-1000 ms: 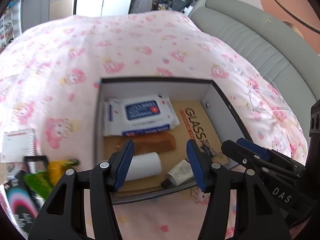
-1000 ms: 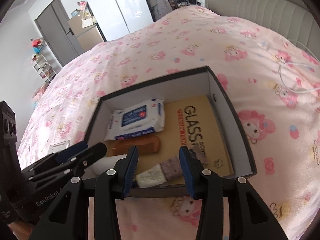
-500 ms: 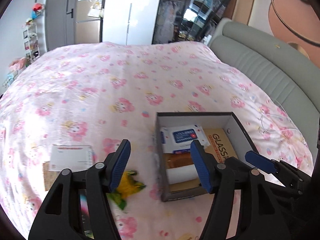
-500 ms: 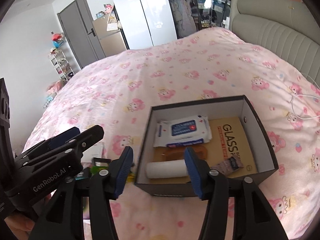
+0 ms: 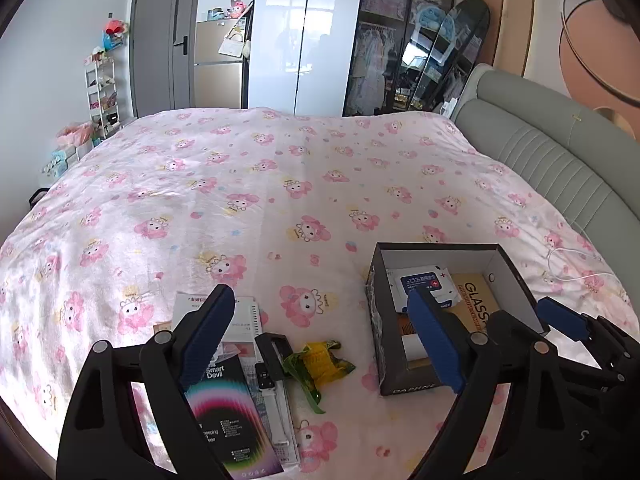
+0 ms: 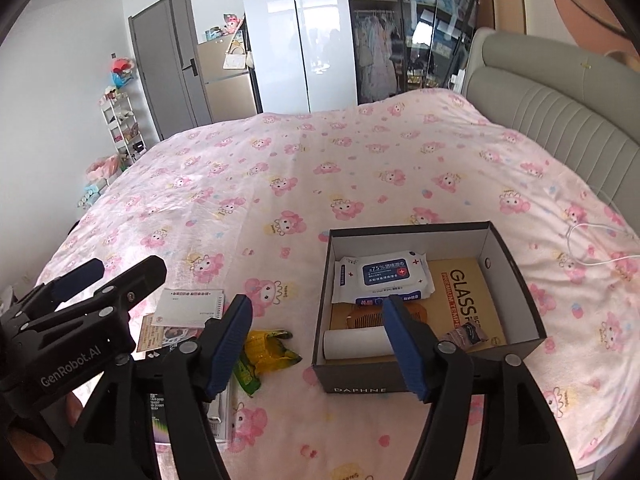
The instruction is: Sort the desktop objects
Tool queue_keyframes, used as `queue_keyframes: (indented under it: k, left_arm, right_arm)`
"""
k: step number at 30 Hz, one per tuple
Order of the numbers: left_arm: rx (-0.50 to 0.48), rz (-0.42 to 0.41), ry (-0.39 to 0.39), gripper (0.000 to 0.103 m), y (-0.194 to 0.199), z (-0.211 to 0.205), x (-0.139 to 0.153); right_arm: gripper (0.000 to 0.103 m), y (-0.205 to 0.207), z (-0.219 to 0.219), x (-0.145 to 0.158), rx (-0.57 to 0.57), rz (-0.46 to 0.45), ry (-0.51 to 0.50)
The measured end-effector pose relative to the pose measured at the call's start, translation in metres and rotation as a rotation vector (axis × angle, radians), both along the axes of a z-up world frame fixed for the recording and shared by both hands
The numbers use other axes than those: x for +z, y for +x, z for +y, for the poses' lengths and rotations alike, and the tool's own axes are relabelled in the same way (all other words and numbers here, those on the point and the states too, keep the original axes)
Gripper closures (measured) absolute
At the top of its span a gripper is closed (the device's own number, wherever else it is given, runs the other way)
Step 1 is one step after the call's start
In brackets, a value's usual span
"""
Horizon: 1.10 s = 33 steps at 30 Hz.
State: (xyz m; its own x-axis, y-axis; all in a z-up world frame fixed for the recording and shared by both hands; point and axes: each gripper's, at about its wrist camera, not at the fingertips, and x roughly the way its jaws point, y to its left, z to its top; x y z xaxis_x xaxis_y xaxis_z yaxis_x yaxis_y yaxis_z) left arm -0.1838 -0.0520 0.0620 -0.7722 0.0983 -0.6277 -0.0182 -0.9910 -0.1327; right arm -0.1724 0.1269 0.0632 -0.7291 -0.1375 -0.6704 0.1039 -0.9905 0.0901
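Bed (image 5: 280, 184), covered by a pink cartoon-print sheet, is seen carrying all the items. A grey padded headboard (image 6: 560, 120) is noted along the right side.

Dark open box (image 6: 516, 280) is set on the bed at right. Inside it are seen: a tan "GLASS" packet (image 6: 468, 292) flat on the bottom, a white wipes pack (image 6: 380, 276) at the far left corner, a wooden comb (image 6: 360, 318) just in front of it, a white roll (image 6: 352, 346) against the near wall, and a small dark sachet (image 6: 464, 336) near the right.

Left of the box, on the sheet, loose items are grouped: a black "Smart Devil" package (image 5: 228, 416), a white card (image 6: 188, 306), a watch with a white strap (image 5: 270, 396), and a yellow-green wrapper (image 5: 320, 364) nearest the box.

Left gripper (image 5: 320, 352) is held above the loose items, jaws opening, nothing between them. Right gripper (image 6: 316, 346) is held over the box's near left corner, jaws opening, empty.
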Motion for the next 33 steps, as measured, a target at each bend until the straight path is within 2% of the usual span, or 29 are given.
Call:
queue_keyframes:
  k: [7,14,18,23,26,33]
  left_arm:
    - [0.016,0.021,-0.019,0.013,0.024,0.001,0.007]
    - [0.045,0.032,-0.066,0.007,0.056,0.007,0.01]
    - [0.068,0.057,-0.099,0.001,0.085,0.015,0.013]
    - [0.093,0.053,-0.117,0.001,0.121,0.027,0.01]
    - [0.126,0.061,-0.101,0.001,0.141,0.032,0.007]
    - [0.086,0.072,-0.14,0.001,0.164,0.047,0.002]
  right_arm:
    - [0.032,0.018,-0.001,0.007,-0.014,0.02,0.023]
    - [0.032,0.046,0.001,0.007,-0.029,0.035,0.04]
    - [0.032,0.072,0.007,0.008,-0.041,0.054,0.04]
    - [0.032,0.108,0.019,0.007,-0.041,0.051,0.028]
    - [0.032,0.13,0.024,0.008,-0.05,0.077,0.047]
    - [0.032,0.156,0.036,0.002,-0.044,0.1,0.052]
